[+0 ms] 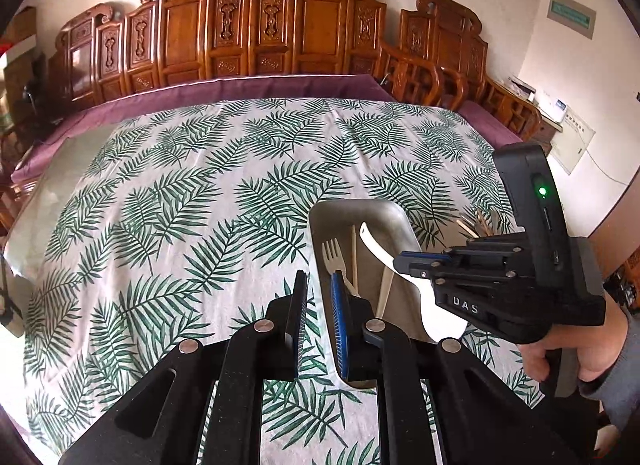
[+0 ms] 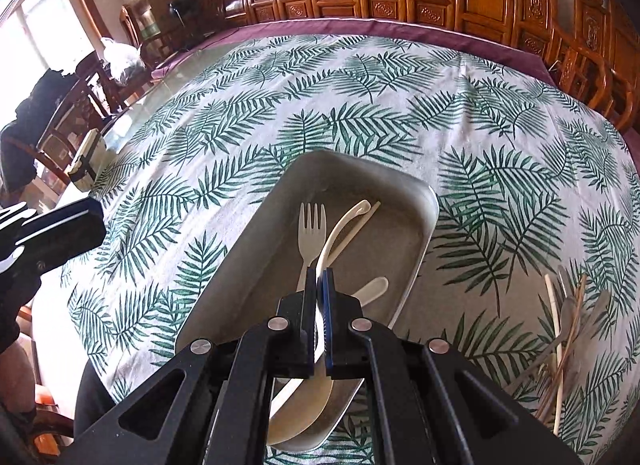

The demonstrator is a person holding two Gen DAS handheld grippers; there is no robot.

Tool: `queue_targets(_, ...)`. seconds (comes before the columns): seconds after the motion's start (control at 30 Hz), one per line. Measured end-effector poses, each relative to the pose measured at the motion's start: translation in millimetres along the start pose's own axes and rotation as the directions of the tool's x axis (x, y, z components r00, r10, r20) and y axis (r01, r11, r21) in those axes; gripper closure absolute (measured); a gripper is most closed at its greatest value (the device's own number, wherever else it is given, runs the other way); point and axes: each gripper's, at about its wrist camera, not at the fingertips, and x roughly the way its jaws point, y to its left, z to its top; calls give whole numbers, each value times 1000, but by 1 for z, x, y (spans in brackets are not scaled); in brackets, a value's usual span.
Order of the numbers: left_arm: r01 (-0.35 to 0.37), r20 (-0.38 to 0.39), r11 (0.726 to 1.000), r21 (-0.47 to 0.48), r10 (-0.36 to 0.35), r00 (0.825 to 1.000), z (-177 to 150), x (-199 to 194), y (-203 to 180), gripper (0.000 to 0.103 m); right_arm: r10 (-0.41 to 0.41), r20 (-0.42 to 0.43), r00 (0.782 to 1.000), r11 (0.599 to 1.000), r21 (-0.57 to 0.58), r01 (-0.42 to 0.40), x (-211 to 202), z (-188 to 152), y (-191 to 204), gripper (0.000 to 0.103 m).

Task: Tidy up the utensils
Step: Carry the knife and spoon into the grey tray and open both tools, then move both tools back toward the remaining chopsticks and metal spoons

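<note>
A grey metal tray (image 1: pixel 394 221) (image 2: pixel 280 201) lies on the leaf-print tablecloth. In it are a cream fork (image 2: pixel 312 227) (image 1: pixel 332 255), a chopstick (image 2: pixel 358 225) (image 1: pixel 353 253) and a small spoon (image 2: pixel 374 289). My right gripper (image 2: pixel 318 289) (image 1: pixel 400 261) is shut on a white ladle (image 2: pixel 342 225) (image 1: pixel 370 243) and holds it over the tray, its bowl (image 2: pixel 304 413) under the fingers. My left gripper (image 1: pixel 320 297) straddles the tray's left wall, one finger outside, the blue-padded one inside, with a gap to each side of the wall.
A loose pile of chopsticks and utensils (image 2: pixel 568 329) lies on the cloth right of the tray, also seen behind my right gripper (image 1: pixel 480 223). Carved wooden chairs (image 1: pixel 256 25) line the far edge. A white box (image 2: pixel 86 165) sits at the left table edge.
</note>
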Motion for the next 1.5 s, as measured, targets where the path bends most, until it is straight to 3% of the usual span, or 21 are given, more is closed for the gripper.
queue_targets(0.37,5,-2,1000,10,-5,1000,0,-3,-10,92,11,23,1000,1000,29,-11,-17,-7,-11,98)
queue_targets(0.7,44,-5,998,48,-44,999,2,0,-41,91,-62,71,996,997,58,58,-76,-57,-48,98)
queue_targets(0.83,65,-10,995,70,-65,998,2,4,-60,78,-107,70,992,990,95,100,-92,-79,-76,98)
queue_targets(0.9,77,-16,993,84,-76,997,3,7,-70,74,-128,65,990,985,125,119,-99,-91,-94,92)
queue_targets(0.97,85,-21,992,94,-83,996,2,9,-78,62,-141,59,988,979,155,131,-102,-100,-109,86)
queue_targets(1.17,104,-33,987,125,-100,994,1,18,-104,39,-143,50,988,962,243,127,-103,-123,-144,85)
queue_targets(1.33,116,-44,984,135,-111,993,-2,23,-117,31,-142,27,990,957,258,130,-92,-129,-157,85)
queue_targets(1.5,125,-70,980,154,-115,991,-7,30,-129,31,-133,-8,991,959,252,130,-72,-130,-162,85)
